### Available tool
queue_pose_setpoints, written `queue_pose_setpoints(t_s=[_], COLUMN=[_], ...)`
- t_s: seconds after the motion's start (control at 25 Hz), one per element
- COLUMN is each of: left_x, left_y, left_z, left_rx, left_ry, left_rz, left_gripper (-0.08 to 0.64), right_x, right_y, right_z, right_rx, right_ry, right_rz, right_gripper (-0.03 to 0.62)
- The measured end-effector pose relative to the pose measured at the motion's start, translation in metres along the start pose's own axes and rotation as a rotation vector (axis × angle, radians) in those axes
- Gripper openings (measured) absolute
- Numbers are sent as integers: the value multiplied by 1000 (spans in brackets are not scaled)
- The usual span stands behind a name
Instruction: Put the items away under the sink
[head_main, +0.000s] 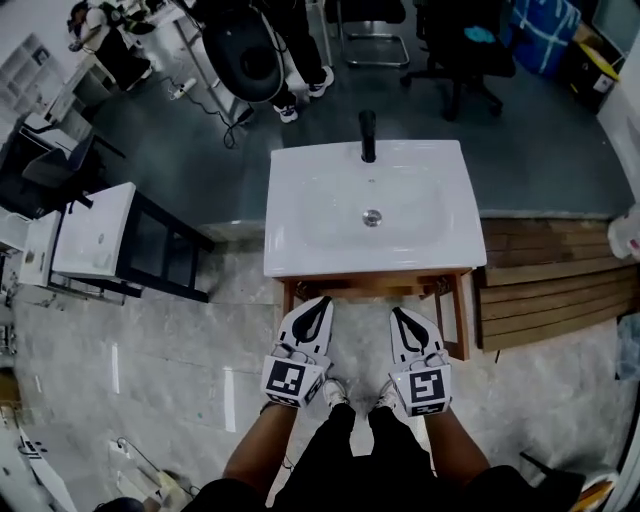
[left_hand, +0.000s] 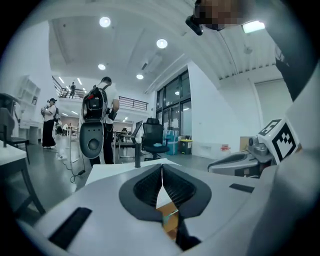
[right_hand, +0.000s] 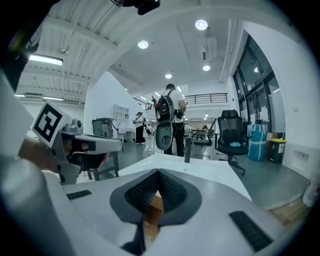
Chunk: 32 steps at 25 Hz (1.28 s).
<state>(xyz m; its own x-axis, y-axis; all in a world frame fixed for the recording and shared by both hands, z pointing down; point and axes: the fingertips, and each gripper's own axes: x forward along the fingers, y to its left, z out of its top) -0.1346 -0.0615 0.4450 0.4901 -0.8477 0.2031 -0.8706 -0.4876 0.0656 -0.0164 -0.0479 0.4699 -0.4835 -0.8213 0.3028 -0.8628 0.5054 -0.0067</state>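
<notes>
In the head view, a white sink with a black faucet tops a wooden cabinet. Both grippers are held side by side just in front of the cabinet, pointing at it. My left gripper is shut with nothing in it, and my right gripper is shut and empty too. In the left gripper view, the jaws meet at the tips over the white sink top. In the right gripper view, the jaws are pressed together, with the faucet beyond. No item to put away is visible.
A second white vanity on a black frame stands to the left. Wooden planks lie against the cabinet's right side. Behind the sink are a person with a large round device and office chairs. My feet are below the grippers.
</notes>
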Motion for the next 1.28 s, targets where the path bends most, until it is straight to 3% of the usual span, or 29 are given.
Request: queue_pose_setpoints(t_s=[0.16, 0.56, 1.04, 1.28], left_x=[-21, -66, -89, -90], left_y=[-16, -33, -31, -37], left_z=[33, 64, 76, 79], left_rx=[-11, 17, 16, 73], left_ry=[-29, -71, -103, -107], left_rz=[13, 19, 34, 35], left_gripper=[21, 21, 21, 21], right_x=[-17, -58, -71, -76], right_y=[6, 17, 36, 34], right_z=[33, 73, 94, 96], right_rx=[-7, -84, -94, -92], right_ry=[-35, -88, -136, -151], right_rz=[13, 9, 3, -8], right_gripper=[20, 18, 18, 18])
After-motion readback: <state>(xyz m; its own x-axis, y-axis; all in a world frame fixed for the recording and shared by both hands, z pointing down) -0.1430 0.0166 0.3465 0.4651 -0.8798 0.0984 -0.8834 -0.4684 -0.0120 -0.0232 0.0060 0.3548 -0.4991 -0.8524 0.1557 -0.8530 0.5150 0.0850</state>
